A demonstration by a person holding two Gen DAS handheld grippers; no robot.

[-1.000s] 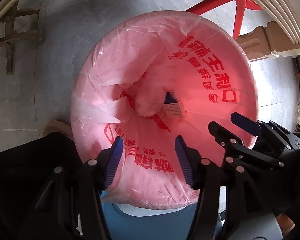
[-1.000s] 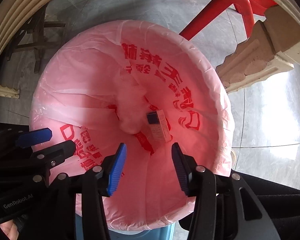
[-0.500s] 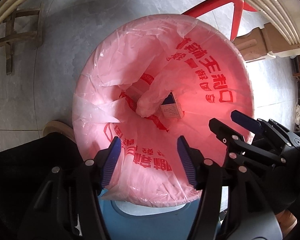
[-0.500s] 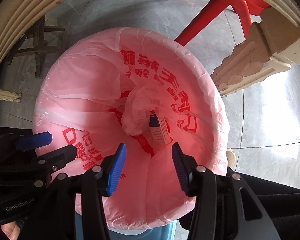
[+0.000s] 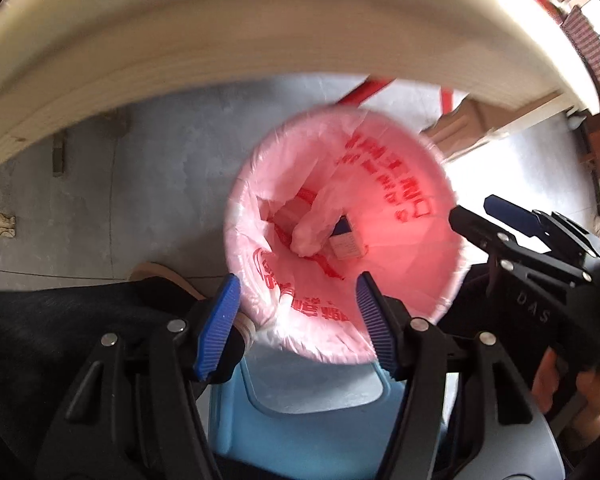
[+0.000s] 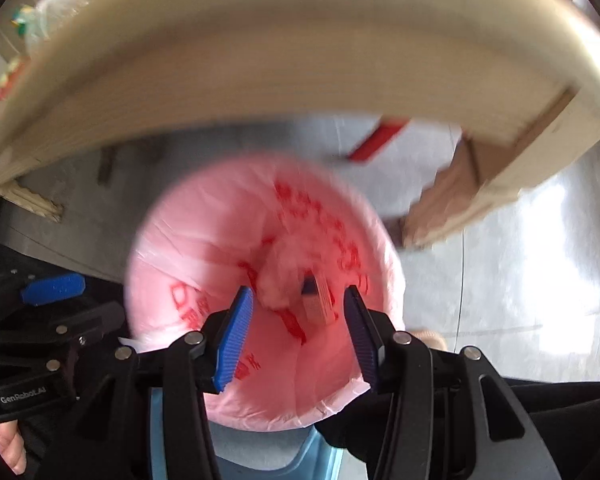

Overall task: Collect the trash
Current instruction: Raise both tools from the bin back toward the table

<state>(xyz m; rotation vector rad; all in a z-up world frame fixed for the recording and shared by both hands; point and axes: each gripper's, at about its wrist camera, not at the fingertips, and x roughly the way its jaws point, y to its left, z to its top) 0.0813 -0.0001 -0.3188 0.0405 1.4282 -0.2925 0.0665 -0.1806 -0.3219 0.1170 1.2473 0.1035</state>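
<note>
Left gripper (image 5: 296, 324) jaws are opening, nothing between them; right gripper (image 6: 298, 336) is standing part-open, empty. Both are hanging over the pink-lined bin (image 5: 400, 176), a small box (image 5: 346, 244) lying inside. Only the right view is showing clutter (image 6: 56, 0) far left on the table (image 6: 300, 72).

Both grippers apparently rose from the bin (image 5: 440, 216); left jaws opening.

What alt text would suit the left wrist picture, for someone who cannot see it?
A bin lined with a pink bag holds a small box and crumpled plastic. The left gripper hangs above it, empty, jaws opening.
</note>
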